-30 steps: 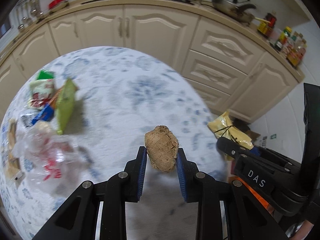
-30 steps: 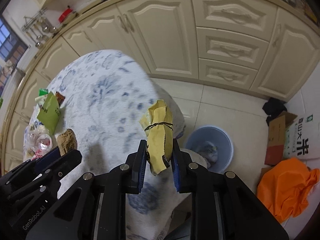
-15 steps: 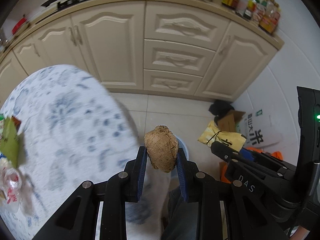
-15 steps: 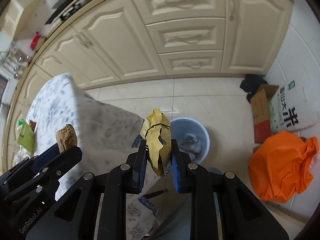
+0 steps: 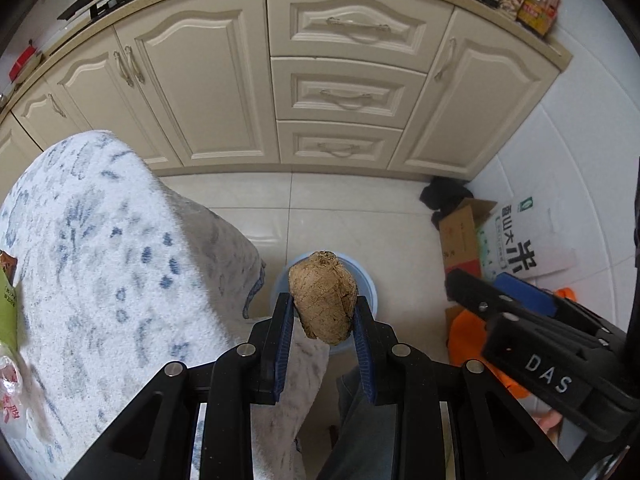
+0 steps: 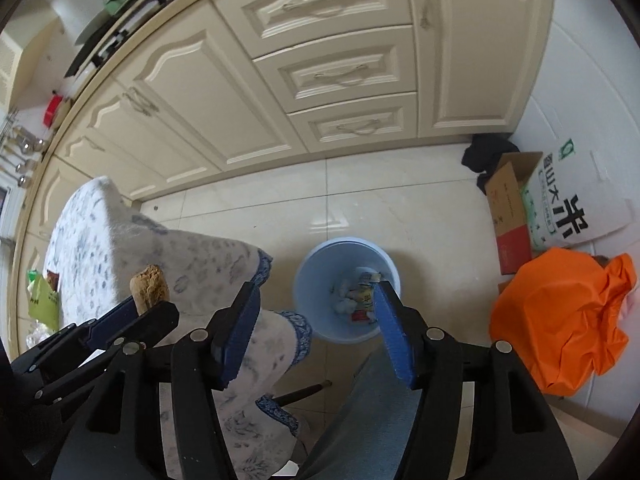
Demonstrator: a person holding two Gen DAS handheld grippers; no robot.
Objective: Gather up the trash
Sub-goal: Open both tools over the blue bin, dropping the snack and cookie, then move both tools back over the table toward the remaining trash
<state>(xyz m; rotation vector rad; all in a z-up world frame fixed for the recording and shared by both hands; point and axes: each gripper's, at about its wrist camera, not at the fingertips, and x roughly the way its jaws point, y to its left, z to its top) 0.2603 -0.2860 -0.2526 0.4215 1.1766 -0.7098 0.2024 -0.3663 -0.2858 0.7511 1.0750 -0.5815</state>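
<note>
- The left gripper (image 5: 323, 312), black with ribbed blue pads, is clamped on a rough, brown, egg-shaped lump (image 5: 323, 297) held upright between its fingers.
- The right gripper (image 6: 316, 320) has its blue-padded fingers spread wide apart with nothing between them.
- Past the lump, and below it in the left wrist view, sits a round pale-blue plastic bin (image 6: 344, 294) on glossy cream floor tiles; crumpled wrappers lie in its bottom.
- A fuzzy white tablecloth (image 5: 112, 248) with blue blotches hangs beside the bin.
- On the table's far left lies a green packet (image 6: 42, 304).
- Farther right: crumpled orange bag (image 6: 560, 320), cardboard box (image 6: 512, 216).
- Cream panelled cabinets (image 5: 340, 92) stand behind.
</note>
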